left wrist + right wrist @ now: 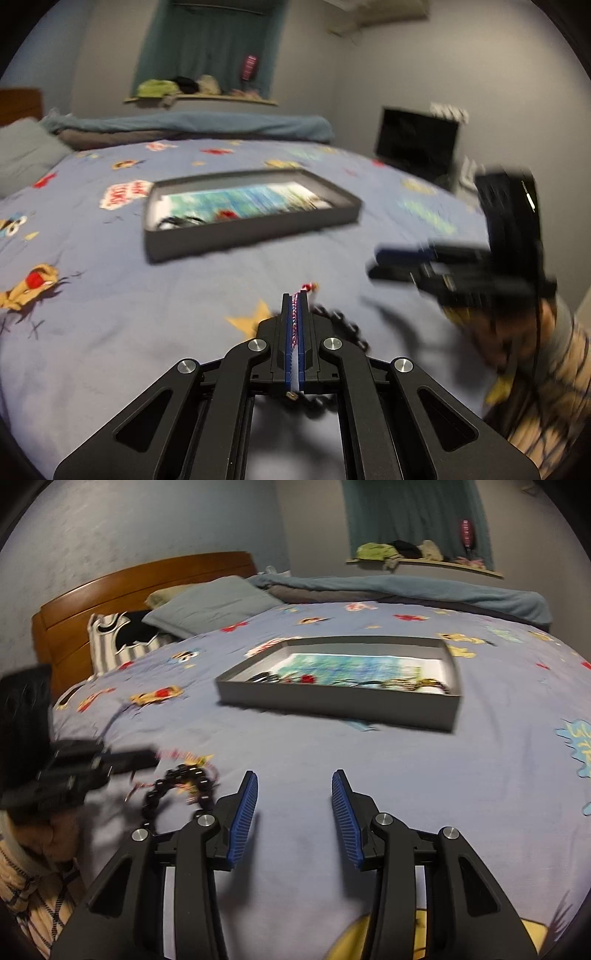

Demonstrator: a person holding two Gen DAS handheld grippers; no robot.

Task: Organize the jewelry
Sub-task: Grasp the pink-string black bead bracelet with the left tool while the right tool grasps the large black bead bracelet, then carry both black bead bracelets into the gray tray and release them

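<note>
My left gripper (294, 295) is shut on a thin red and white braided cord bracelet (294, 314), held just above the bedspread. A black beaded bracelet (341, 325) hangs or lies just right of its fingers; it also shows in the right wrist view (177, 786). The left gripper appears blurred at the left of the right wrist view (147, 758). My right gripper (293, 775) is open and empty over the bedspread; it shows blurred in the left wrist view (373, 264). A grey shallow box (255, 229) (332, 705) holding several jewelry pieces lies farther ahead.
A blue cartoon-print bedspread (369, 794) covers the bed. Pillows (210, 602) and a wooden headboard (129, 579) are at the far left. A folded blue blanket (192, 123) lies along the far edge. A dark screen (417, 142) stands at the right.
</note>
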